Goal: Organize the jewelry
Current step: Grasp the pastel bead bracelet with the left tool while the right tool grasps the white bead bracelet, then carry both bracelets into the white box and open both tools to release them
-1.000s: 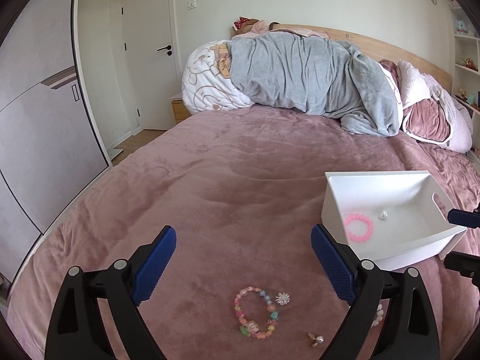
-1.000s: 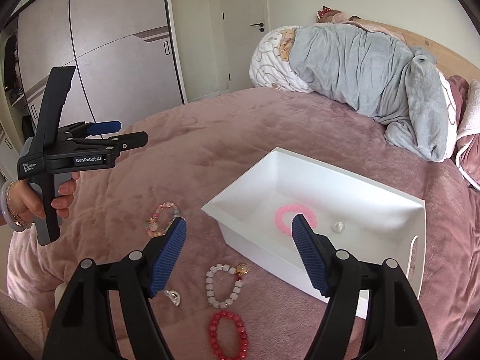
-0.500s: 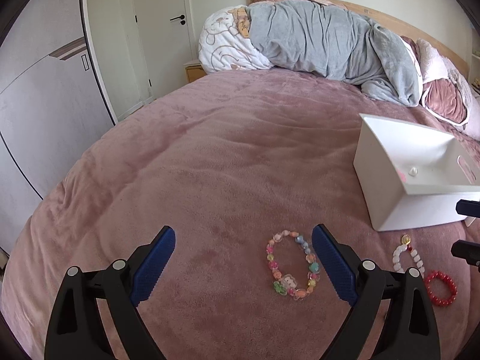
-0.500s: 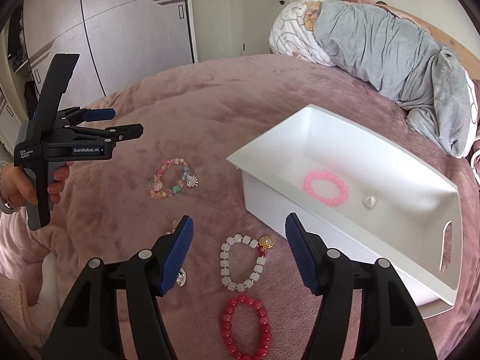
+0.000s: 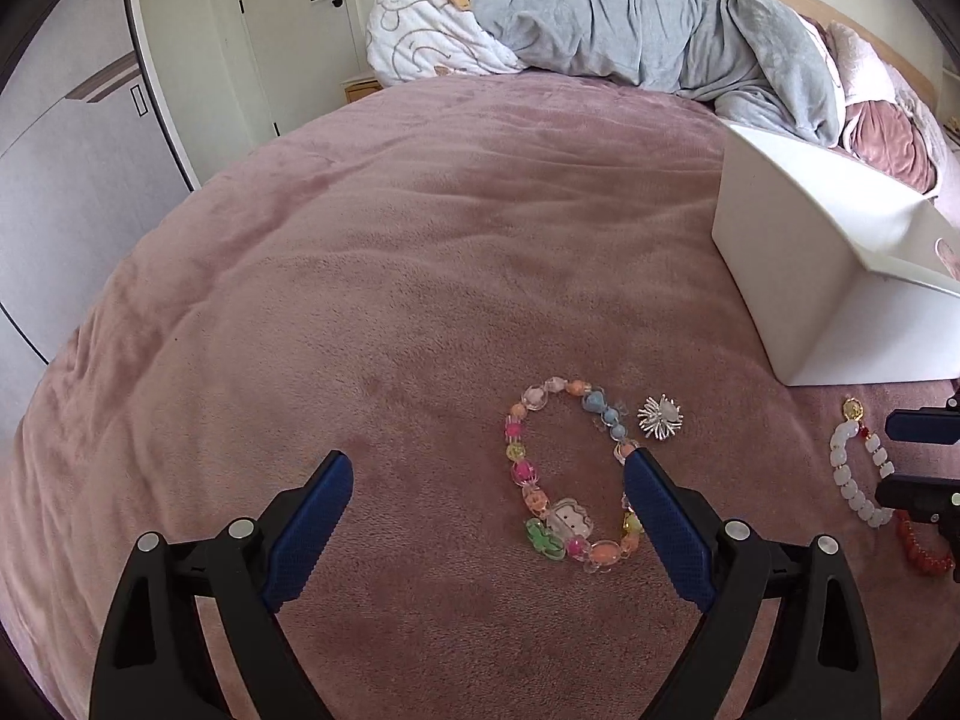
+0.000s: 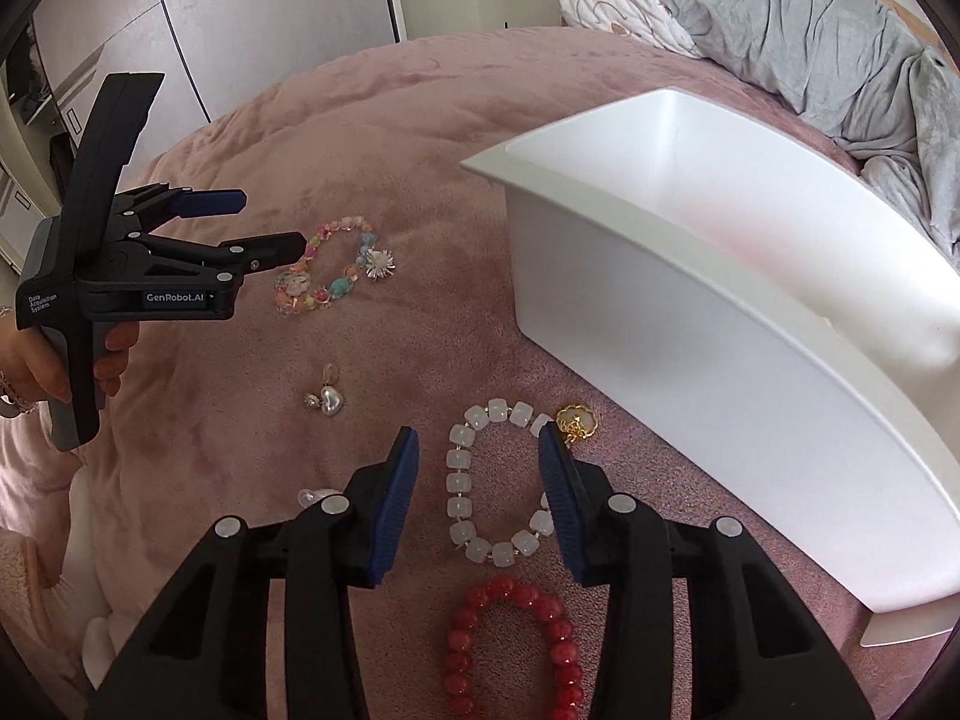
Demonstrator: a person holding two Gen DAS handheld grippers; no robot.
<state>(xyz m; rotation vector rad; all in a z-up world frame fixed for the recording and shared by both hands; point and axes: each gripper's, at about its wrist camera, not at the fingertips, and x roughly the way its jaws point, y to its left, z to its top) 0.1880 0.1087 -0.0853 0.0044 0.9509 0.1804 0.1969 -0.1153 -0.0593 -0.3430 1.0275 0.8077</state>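
Observation:
Jewelry lies on a pink bedspread beside a white bin (image 6: 690, 306), which also shows in the left wrist view (image 5: 840, 306). My left gripper (image 5: 486, 468) is open low over a multicolored bead bracelet (image 5: 564, 468), its right finger at the bracelet's right side. A silver spiky brooch (image 5: 660, 417) lies just right of it. My right gripper (image 6: 477, 450) is open with its fingers on either side of a white bead bracelet (image 6: 492, 480) with a gold charm (image 6: 577, 420). A red bead bracelet (image 6: 510, 642) lies nearer me. A pearl heart pendant (image 6: 329, 399) lies to the left.
A rumpled grey duvet (image 5: 630, 18) and pillows are piled at the head of the bed. Wardrobe doors (image 6: 252, 18) and a room door (image 5: 288, 18) stand beyond the bed's left edge. The left gripper also shows in the right wrist view (image 6: 264, 228).
Both grippers have come down closer to the bedspread. The left has closed in on the multicolored bracelet, the right on the white bracelet. Both stay open.

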